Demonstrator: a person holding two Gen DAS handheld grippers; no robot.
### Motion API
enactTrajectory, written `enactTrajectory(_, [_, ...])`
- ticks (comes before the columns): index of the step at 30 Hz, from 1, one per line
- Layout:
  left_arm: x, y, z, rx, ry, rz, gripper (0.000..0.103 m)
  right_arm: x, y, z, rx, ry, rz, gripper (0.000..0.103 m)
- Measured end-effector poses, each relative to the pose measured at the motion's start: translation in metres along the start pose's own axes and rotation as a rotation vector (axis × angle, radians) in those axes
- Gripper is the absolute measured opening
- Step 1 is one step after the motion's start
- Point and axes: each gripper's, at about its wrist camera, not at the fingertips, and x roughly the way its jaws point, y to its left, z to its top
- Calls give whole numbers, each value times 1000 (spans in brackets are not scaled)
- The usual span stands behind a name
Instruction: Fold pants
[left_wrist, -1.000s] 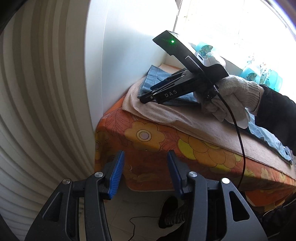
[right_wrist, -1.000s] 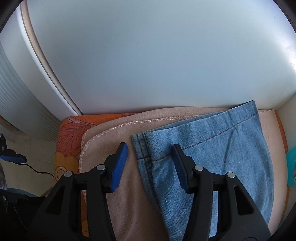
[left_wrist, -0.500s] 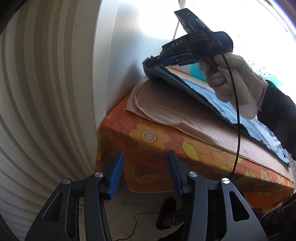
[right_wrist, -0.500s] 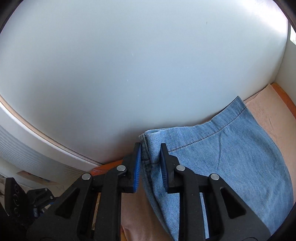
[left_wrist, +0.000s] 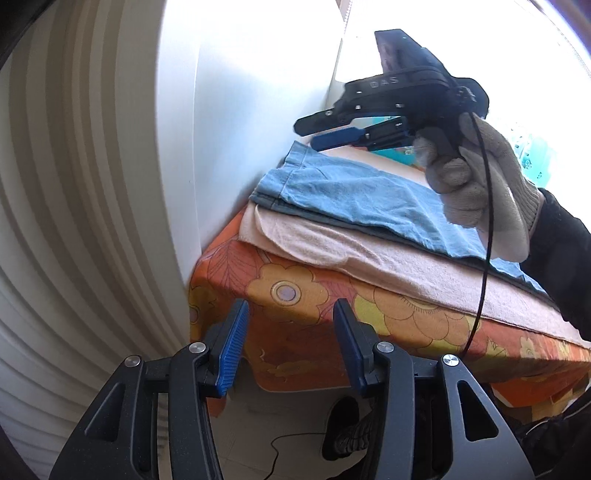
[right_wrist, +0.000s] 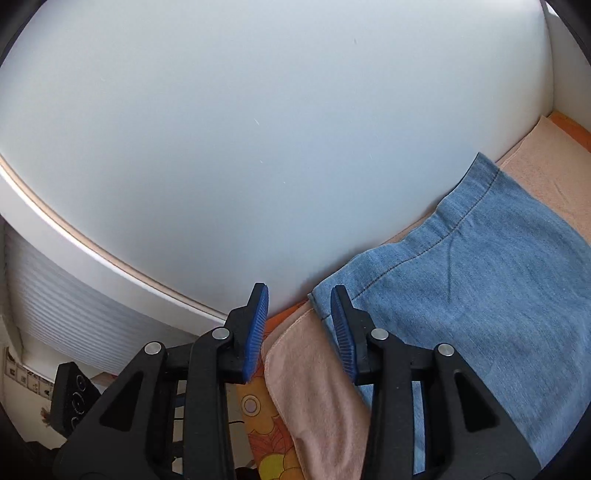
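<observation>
On the far left of my left camera I see a ribbed white wall (left_wrist: 74, 221), and next to it a smooth white panel (left_wrist: 240, 147). My left gripper (left_wrist: 288, 343) sits low in that view, with its two blue pads spread wide and nothing between them. It hangs in the air in front of the bed's side, which is covered by an orange sheet (left_wrist: 332, 295) with big flowers. Under it a thin black cord (left_wrist: 288, 443) lies on the floor.

On top of the orange sheet is a pink blanket (left_wrist: 332, 240), and on top of that lie the pants (left_wrist: 351, 195). They are blue jeans, lying flat, with one end close to the white panel. The cloth looks doubled at that end, one layer over another.

Further right and higher up is my right gripper (left_wrist: 317, 131), held by a hand (left_wrist: 480, 184) in a gray glove. It floats just above the near end of the pants and does not touch them. Its fingers are apart and hold nothing.

In my right camera, the right gripper (right_wrist: 299, 325) shows its blue pads open too. The hem of the pants (right_wrist: 461, 295) lies just past the right pad, on the pink blanket (right_wrist: 314, 387), right up against the white panel (right_wrist: 258, 129)
</observation>
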Motion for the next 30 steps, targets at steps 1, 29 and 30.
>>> enactTrajectory(1, [0,-1,5,4,-7,-10,46,-19,-2,-2,-4,-31,-19,39])
enactTrajectory(29, [122,-26,71,-235,64,69,55,44,-173,105,-195,188,-118,55])
enactTrajectory(30, [124,-24,71,-241,67,81,55,51,-177,108,-187,193,-112,55])
